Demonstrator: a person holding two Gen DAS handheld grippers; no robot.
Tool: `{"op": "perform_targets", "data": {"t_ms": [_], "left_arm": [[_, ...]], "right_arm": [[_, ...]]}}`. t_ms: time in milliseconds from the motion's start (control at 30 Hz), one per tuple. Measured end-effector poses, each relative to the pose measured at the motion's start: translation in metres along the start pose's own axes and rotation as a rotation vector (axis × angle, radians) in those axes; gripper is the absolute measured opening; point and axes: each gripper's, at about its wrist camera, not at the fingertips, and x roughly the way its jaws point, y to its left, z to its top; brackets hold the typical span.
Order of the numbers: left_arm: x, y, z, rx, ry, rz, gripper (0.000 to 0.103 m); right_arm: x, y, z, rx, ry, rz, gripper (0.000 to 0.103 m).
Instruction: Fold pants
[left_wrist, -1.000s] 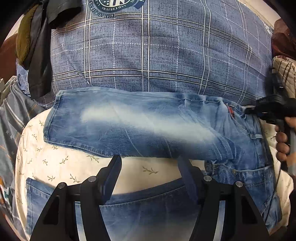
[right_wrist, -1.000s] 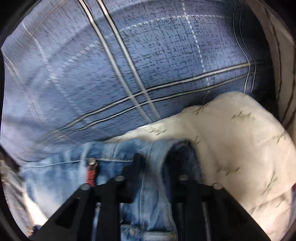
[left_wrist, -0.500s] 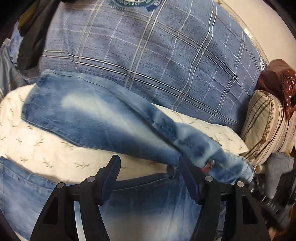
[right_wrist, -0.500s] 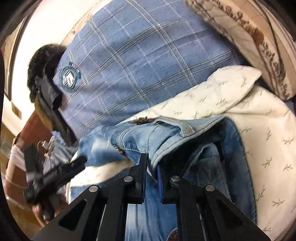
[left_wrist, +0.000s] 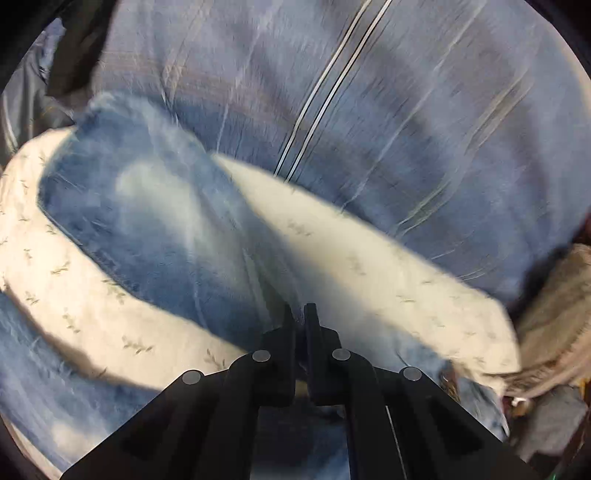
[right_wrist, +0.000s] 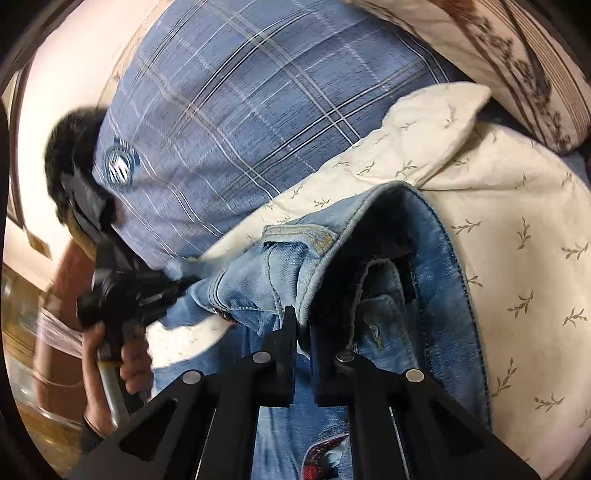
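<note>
The faded blue jeans (left_wrist: 147, 221) lie on a cream leaf-print sheet (left_wrist: 351, 258). In the blurred left wrist view my left gripper (left_wrist: 300, 314) has its jaws nearly together, pinched on the denim of the far trouser leg. In the right wrist view my right gripper (right_wrist: 303, 321) is shut on the jeans' waistband (right_wrist: 325, 258), which is lifted and hangs open over the sheet (right_wrist: 517, 258). The left gripper (right_wrist: 177, 284) also shows there at the left, held by a hand and touching the leg fabric.
A blue plaid bed cover (left_wrist: 406, 129) (right_wrist: 240, 110) lies behind the sheet. A striped brown-and-cream pillow (right_wrist: 498, 55) sits at the far right; it also shows in the left wrist view (left_wrist: 554, 314). Dark clothing (right_wrist: 74, 166) lies at the cover's far end.
My left gripper went from wide open to shut on the trouser leg. My right gripper lifted the waistband higher, dragging the far leg across the sheet.
</note>
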Motion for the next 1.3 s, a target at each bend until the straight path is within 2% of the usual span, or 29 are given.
{"op": "perform_targets", "data": {"t_ms": [67,167,267,333,367,433,533,567,600,633,767,833,867,933,967,1067,1133,1200,1267,1300], "left_arm": [[-0.032,0.006,-0.022,-0.012,-0.038,-0.06,0.003],[-0.079,0.027,-0.072,-0.036,-0.062,-0.149,0.003],[-0.103,0.051,-0.123,-0.024,-0.062,-0.188,0.004],[-0.099,0.068,-0.153,-0.019,-0.037,-0.169,0.004],[-0.088,0.078,-0.17,-0.02,0.002,-0.146,0.004],[-0.068,0.093,-0.186,-0.042,0.055,-0.127,0.004],[-0.055,0.105,-0.196,-0.043,0.072,-0.137,0.007],[-0.055,0.106,-0.195,-0.041,0.07,-0.143,0.007],[-0.057,0.106,-0.194,-0.034,0.068,-0.144,0.01],[-0.059,0.107,-0.193,-0.024,0.064,-0.141,0.011],[-0.065,0.105,-0.19,-0.016,0.061,-0.105,0.017],[-0.059,0.108,-0.189,-0.026,0.078,-0.096,0.021],[-0.056,0.11,-0.189,-0.033,0.085,-0.091,0.024],[-0.049,0.111,-0.185,-0.045,0.089,-0.085,0.026],[-0.045,0.109,-0.181,-0.051,0.084,-0.084,0.025],[-0.047,0.109,-0.174,-0.062,0.059,-0.079,0.007],[-0.061,0.108,-0.177,-0.074,0.027,-0.112,0.005],[-0.091,0.104,-0.187,-0.055,-0.033,-0.158,0.005],[-0.116,0.103,-0.203,-0.032,-0.051,-0.212,0.005],[-0.119,0.104,-0.21,-0.014,-0.049,-0.214,0.005]], "right_arm": [[-0.011,0.001,0.002,-0.011,-0.034,-0.003,0.005],[-0.036,0.004,0.001,-0.042,-0.082,0.014,0.005],[-0.059,0.001,-0.021,-0.066,-0.104,0.026,0.005],[-0.058,-0.008,-0.045,-0.045,-0.075,-0.015,0.005],[-0.053,-0.012,-0.056,-0.037,-0.05,-0.05,0.005],[-0.043,-0.019,-0.072,-0.002,-0.006,-0.1,0.009],[-0.046,-0.023,-0.073,0.048,-0.02,-0.076,0.018],[-0.05,-0.023,-0.073,0.045,-0.037,-0.08,0.04],[-0.056,-0.025,-0.074,0.056,-0.064,-0.086,0.071],[-0.059,-0.028,-0.076,0.077,-0.087,-0.082,0.076],[-0.074,-0.042,-0.08,0.142,-0.13,0.015,0.076],[-0.068,-0.041,-0.078,0.14,-0.114,0.012,0.076],[-0.063,-0.039,-0.075,0.133,-0.109,-0.019,0.074],[-0.051,-0.036,-0.067,0.117,-0.089,-0.107,0.047],[-0.045,-0.036,-0.064,0.11,-0.071,-0.117,0.014],[-0.047,-0.031,-0.055,0.077,-0.09,-0.14,0.011],[-0.058,-0.023,-0.052,0.034,-0.125,-0.132,0.01],[-0.073,-0.018,-0.053,-0.004,-0.154,-0.129,0.01],[-0.085,-0.017,-0.058,-0.023,-0.16,-0.137,0.01],[-0.089,-0.019,-0.063,-0.022,-0.152,-0.153,0.01]]}}
